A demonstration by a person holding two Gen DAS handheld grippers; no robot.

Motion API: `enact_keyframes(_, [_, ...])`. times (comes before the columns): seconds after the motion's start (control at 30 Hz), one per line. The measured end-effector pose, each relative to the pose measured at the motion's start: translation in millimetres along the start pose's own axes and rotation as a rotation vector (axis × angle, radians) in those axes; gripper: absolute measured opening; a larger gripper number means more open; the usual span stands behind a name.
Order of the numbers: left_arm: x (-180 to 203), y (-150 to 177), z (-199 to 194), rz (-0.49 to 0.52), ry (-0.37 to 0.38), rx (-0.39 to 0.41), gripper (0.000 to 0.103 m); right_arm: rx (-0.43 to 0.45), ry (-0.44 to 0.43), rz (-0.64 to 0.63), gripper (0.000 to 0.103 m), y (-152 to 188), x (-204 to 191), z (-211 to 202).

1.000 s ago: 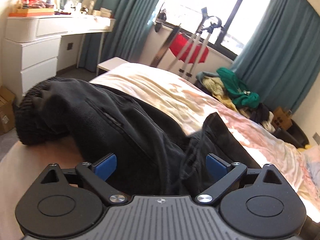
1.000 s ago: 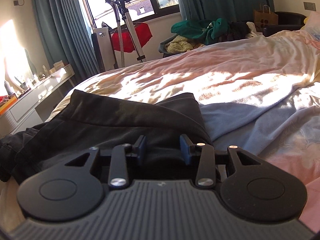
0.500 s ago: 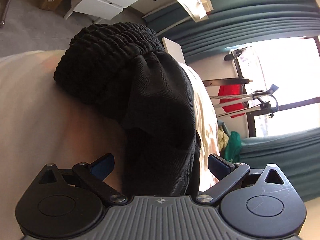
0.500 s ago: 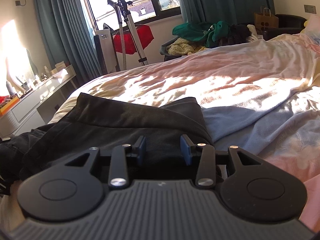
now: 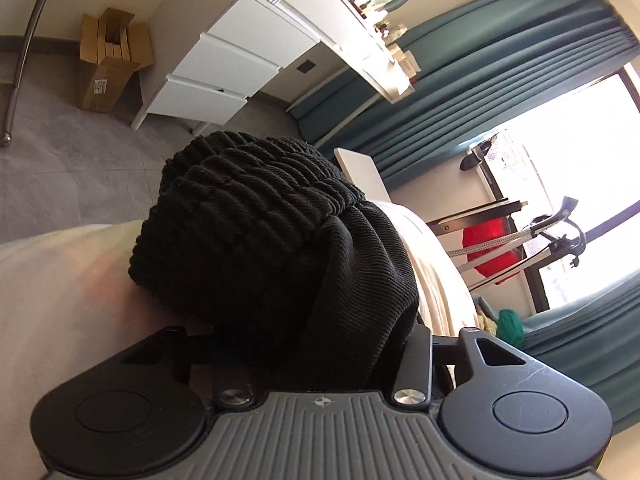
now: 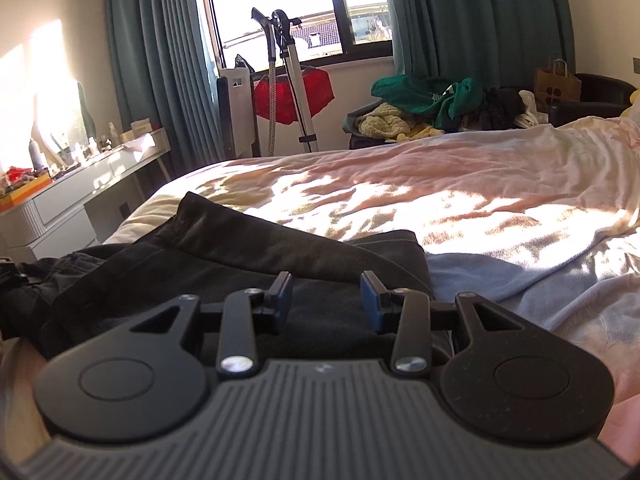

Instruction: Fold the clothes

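Note:
A black corduroy garment [image 5: 280, 264] with a ribbed elastic waistband [image 5: 240, 208] lies on the bed. In the left wrist view my left gripper [image 5: 320, 356] is rolled on its side and shut on a thick fold of the garment just below the waistband; its pads are buried in the cloth. In the right wrist view the same garment [image 6: 224, 264] lies spread flat on the bedsheet [image 6: 440, 192]. My right gripper [image 6: 326, 300] hovers just over its near part, jaws open, holding nothing.
A white dresser [image 5: 224, 68] and a cardboard box [image 5: 108, 60] stand on the grey floor beyond the bed edge. A clothes steamer [image 6: 288, 80] with a red item stands by the window. A pile of clothes [image 6: 432, 104] lies beyond the bed.
My left gripper rolled onto its side, moved toward the waistband and closed on the garment; it was open before. My right gripper stayed open and hardly moved.

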State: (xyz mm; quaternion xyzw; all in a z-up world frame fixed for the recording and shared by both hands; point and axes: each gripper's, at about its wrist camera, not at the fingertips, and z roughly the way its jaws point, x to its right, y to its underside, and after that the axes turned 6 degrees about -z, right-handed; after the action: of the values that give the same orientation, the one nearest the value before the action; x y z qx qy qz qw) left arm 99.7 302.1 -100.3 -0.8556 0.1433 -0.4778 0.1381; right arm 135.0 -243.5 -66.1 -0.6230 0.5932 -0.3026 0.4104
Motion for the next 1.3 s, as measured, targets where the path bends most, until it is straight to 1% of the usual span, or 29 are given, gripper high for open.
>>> enact_keyframes(0.07, [19.2,5.0,-4.4,0.097,-0.008,0.053,0.03,-0.074,-0.007,-0.012,0.041,5.0,-2.1,14.2])
enact_keyframes(0.1, [31.3,9.6,-7.4,0.149,-0.012,0.079,0.029,-0.082,-0.002,-0.026,0.041,9.9,-3.6,17.8])
enact_keyframes(0.17, [50.2,17.5,-10.5,0.217,-0.009,0.128,0.027,-0.079,0.008,-0.052,0.041,12.3,-7.1,18.8])
enact_keyframes(0.33, [86.9,39.7,-31.2,0.326,0.009,0.231,0.025,-0.084,0.012,-0.024,0.041,10.5,-6.8,16.0])
enact_keyframes(0.43, [120.0,65.1,-47.3,0.411,0.023,0.31,0.024,-0.08,0.008,-0.017,0.041,9.9,-4.8,13.3])
enact_keyframes(0.53, [157.1,100.8,-70.9,0.522,0.048,0.404,0.023,-0.078,-0.001,0.006,0.04,5.6,0.7,8.7])
enact_keyframes(0.57, [170.6,117.2,-79.0,0.567,0.061,0.433,0.023,-0.076,-0.006,0.021,0.04,4.0,3.5,6.4])
enact_keyframes(0.6, [184.4,135.2,-87.2,0.615,0.075,0.461,0.023,-0.069,-0.016,0.062,0.04,1.5,10.1,2.1])
enact_keyframes(0.67, [212.4,170.2,-100.3,0.735,0.089,0.487,0.023,-0.041,-0.034,0.162,0.04,-3.2,25.8,-8.2])
enact_keyframes(0.7, [226.4,190.5,-107.4,0.778,0.107,0.489,0.023,-0.027,-0.039,0.22,0.041,-5.6,36.4,-13.6])
enact_keyframes(0.77, [251.0,229.5,-118.5,0.833,0.14,0.5,0.022,-0.003,-0.023,0.312,0.042,-8.8,57.6,-22.6])
enact_keyframes(0.87, [278.1,300.2,-128.2,0.916,0.19,0.548,0.022,0.025,0.018,0.415,0.042,-10.2,88.8,-31.1])
enact_keyframes(0.93, [290.7,350.3,-128.5,0.965,0.226,0.557,0.022,0.041,0.05,0.473,0.042,-10.0,109.3,-35.2])
enact_keyframes(1.13, [289.3,484.6,-99.2,1.152,0.271,0.516,0.021,0.081,0.065,0.705,0.042,0.6,168.2,-40.7])
enact_keyframes(1.2, [280.2,517.8,-77.5,1.265,0.261,0.453,0.022,0.08,0.025,0.731,0.042,2.5,170.6,-37.1])
enact_keyframes(1.3, [266.3,537.5,-28.3,1.416,0.227,0.288,0.022,0.079,-0.035,0.769,0.042,5.4,174.2,-31.8])
